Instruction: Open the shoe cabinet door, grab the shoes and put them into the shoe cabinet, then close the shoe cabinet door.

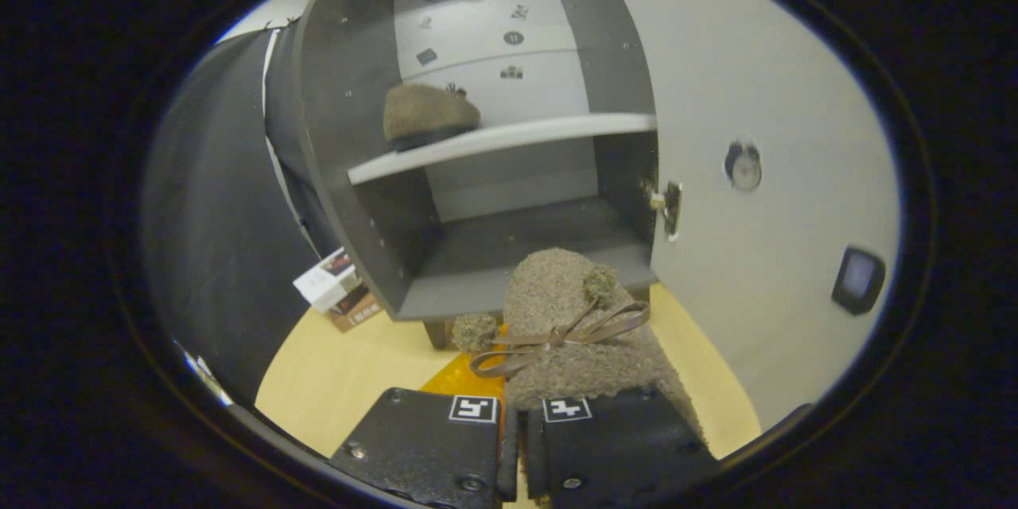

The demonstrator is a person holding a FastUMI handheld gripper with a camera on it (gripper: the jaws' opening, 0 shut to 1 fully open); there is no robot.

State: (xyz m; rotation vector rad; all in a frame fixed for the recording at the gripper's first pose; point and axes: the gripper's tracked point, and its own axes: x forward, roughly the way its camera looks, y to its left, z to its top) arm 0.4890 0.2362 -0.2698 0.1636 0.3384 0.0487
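We see our two black fingers (513, 445) drawn close together, with only a thin gap between them, each carrying a small square marker on top. A fuzzy brown shoe (576, 334) sits at and just beyond their tips, its heel end against the right finger and partly hidden behind it. We cannot tell whether both fingers press on the shoe, so we cannot say for sure that it is grasped. The shoe has a thin brown bow (557, 334) across its top and two small pompoms of the same fuzzy stuff, one near the toe and one off its left side.

Under the shoe we see a light wooden floor (334, 382) and an orange patch (469, 378) just ahead of the left finger.

Beyond the shoe's toe stands the shoe cabinet (477, 175), dark grey inside, its lower compartment open right in front of the shoe. A pale shelf (509, 139) divides it, and a second fuzzy shoe (429, 115) rests on the left part of that shelf. The cabinet door (763, 175) is swung open to the right, pale grey, with a round fitting on its inner face and a hinge (670, 209) where it meets the cabinet.

To the left of the cabinet's base a small box (330, 282) lies against the dark cloth wall.
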